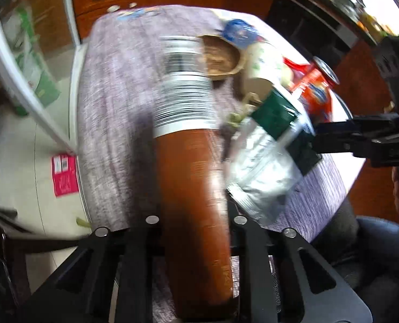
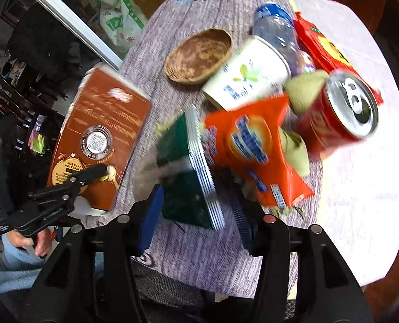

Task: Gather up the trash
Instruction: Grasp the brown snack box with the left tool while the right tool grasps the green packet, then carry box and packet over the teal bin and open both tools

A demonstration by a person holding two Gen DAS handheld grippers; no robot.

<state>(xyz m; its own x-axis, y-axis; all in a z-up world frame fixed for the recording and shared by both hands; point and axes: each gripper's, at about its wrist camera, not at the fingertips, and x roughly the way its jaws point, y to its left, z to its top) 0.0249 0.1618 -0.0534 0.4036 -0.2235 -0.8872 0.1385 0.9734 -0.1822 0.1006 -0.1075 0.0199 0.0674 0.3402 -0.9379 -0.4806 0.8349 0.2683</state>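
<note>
A brown carton (image 1: pixel 196 188) is pinched between the fingers of the left tongs (image 1: pixel 196 242); in the right wrist view it is seen raised at the left edge of the desk (image 2: pixel 360 188), with one black finger (image 2: pixel 91 173) laid across its printed face. The remaining trash is heaped on the purple-grey cloth of the desk. A green and silver foil pouch (image 2: pixel 188 177) lies between the blue pads (image 2: pixel 151 223) of the right tongs (image 2: pixel 196 220), which are spread; no pad contact with the pouch is seen. Just beside the pouch an orange snack packet (image 2: pixel 253 148) is located, partly overlapping a white paper cup (image 2: pixel 247 78) lying on its side. A red drink can (image 2: pixel 339 110) is positioned to the right of the packet. Behind the cup a clear plastic bottle with a blue cap (image 2: pixel 277 27) and a red wrapper (image 2: pixel 320 45) are placed. A shallow brown bowl (image 2: pixel 196 56) rests on the cloth to the left of the cup. A hand (image 2: pixel 35 242) grips the left tool's handle.
</note>
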